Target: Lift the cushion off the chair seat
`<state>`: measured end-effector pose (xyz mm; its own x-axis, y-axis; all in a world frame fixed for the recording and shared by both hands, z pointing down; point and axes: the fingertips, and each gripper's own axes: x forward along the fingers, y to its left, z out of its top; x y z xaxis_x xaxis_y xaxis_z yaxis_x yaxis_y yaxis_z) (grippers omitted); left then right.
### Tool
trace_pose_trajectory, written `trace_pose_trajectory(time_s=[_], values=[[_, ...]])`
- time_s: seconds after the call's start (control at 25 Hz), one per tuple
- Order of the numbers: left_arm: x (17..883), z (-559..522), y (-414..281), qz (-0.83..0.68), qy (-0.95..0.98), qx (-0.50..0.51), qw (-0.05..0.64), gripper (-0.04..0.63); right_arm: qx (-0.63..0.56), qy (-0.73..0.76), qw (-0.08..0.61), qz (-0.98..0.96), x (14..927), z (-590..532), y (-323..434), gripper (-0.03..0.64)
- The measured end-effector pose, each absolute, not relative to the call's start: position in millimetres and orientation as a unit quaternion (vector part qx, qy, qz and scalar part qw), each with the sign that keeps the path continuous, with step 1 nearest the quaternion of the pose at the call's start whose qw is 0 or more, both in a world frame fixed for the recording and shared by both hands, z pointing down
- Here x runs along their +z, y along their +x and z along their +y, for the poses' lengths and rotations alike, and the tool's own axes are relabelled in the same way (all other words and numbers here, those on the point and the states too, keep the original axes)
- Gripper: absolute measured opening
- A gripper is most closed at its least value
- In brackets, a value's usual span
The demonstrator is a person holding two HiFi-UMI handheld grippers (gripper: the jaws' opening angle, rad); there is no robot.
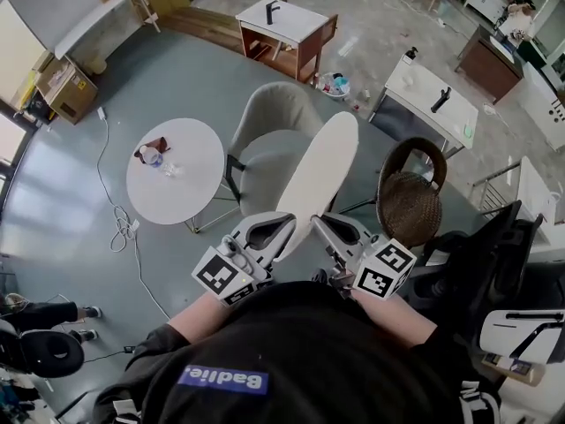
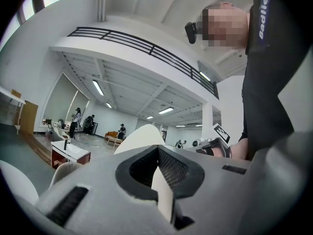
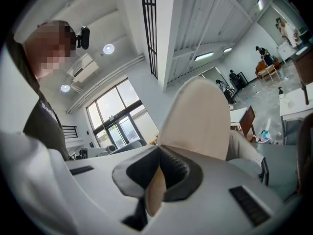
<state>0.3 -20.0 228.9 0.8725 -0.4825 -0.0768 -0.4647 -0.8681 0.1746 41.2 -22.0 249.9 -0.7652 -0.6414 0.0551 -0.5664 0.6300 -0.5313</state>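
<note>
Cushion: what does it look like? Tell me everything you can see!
The cushion is a thin, oval, cream-white pad that looks soft and smooth. It is held up on its edge, tilted, over the pale grey chair, and it seems clear of the seat. The left tongs and right tongs are both shut on its near edge.

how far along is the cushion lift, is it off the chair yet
Done: the cushion looks clear of the chair seat, which shows bare below it. In hand: the left gripper and right gripper each clamp its near edge, holding it tilted in the air. Left: nothing of the lift itself.
</note>
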Motion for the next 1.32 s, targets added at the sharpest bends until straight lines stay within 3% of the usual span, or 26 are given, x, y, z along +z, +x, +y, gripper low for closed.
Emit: trace_pose_trajectory(time_s=[1.32], values=[[231.7,-5.6,-12.0,-0.262,0.96,-0.057,0.085,0.012,-0.26,-0.3,0.065,0.916,244.7,-2.6,23.7,0.031]])
